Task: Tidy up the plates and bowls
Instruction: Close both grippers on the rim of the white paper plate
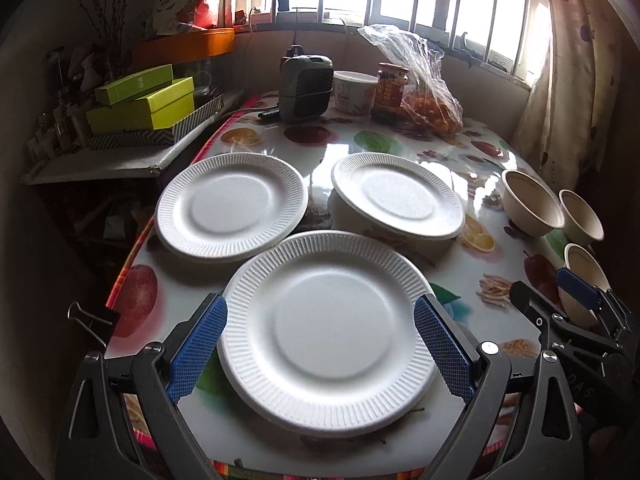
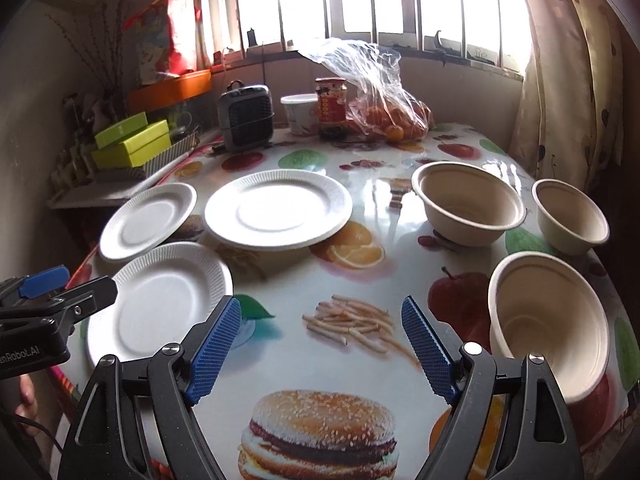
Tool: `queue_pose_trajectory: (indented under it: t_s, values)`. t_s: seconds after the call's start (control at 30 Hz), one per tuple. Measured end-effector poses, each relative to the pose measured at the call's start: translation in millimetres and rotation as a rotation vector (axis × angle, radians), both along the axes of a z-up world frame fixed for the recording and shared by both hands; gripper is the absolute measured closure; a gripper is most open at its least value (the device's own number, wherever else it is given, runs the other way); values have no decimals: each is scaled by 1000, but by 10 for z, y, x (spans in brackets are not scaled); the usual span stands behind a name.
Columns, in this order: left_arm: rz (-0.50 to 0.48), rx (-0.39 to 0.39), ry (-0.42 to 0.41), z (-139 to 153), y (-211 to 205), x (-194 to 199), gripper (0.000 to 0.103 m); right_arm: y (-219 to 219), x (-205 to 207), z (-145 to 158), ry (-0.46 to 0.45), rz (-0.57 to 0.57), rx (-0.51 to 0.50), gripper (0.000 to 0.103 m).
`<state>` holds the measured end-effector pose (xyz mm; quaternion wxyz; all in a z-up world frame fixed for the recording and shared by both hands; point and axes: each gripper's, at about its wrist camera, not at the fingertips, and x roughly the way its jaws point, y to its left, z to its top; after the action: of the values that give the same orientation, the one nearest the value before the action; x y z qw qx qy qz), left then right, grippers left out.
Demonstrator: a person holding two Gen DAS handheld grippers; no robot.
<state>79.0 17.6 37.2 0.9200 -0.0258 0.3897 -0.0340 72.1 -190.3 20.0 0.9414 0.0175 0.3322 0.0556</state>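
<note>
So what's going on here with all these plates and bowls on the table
A person is holding two grippers over a table with a fruit-print cover. The left gripper is open, its fingers on either side of the nearest white plate, not yet closed on it. The right gripper is open over bare table, holding nothing. Two more plates and three beige bowls sit unstacked.

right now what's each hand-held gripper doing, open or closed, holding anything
Left hand-held gripper: open, straddling the nearest white plate, not clamped.
Right hand-held gripper: open, holding nothing.
</note>
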Motion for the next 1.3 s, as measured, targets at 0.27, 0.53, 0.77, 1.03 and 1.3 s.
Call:
queue_pose_trajectory:
  t_s: [0.27,0.53,0.77,1.03,1.3]
  values:
    - [-61,-60,35,97,-35,539,8,-100,531,131,11,-38,21,19]
    - [-52,-51,67,38,-79,1027,9,-161,1026,56,70,-67,53,19]
    - [-52,-52,106,-57,-127,1345,14,-131,1316,-89,108,-84,58,21]
    - [-46,-71,164,-201,-124,1587,25,-147,1549,-232,162,-80,68,33]
    - [-54,-72,196,-299,-162,1725,36,-184,1662,-292,187,-95,68,45]
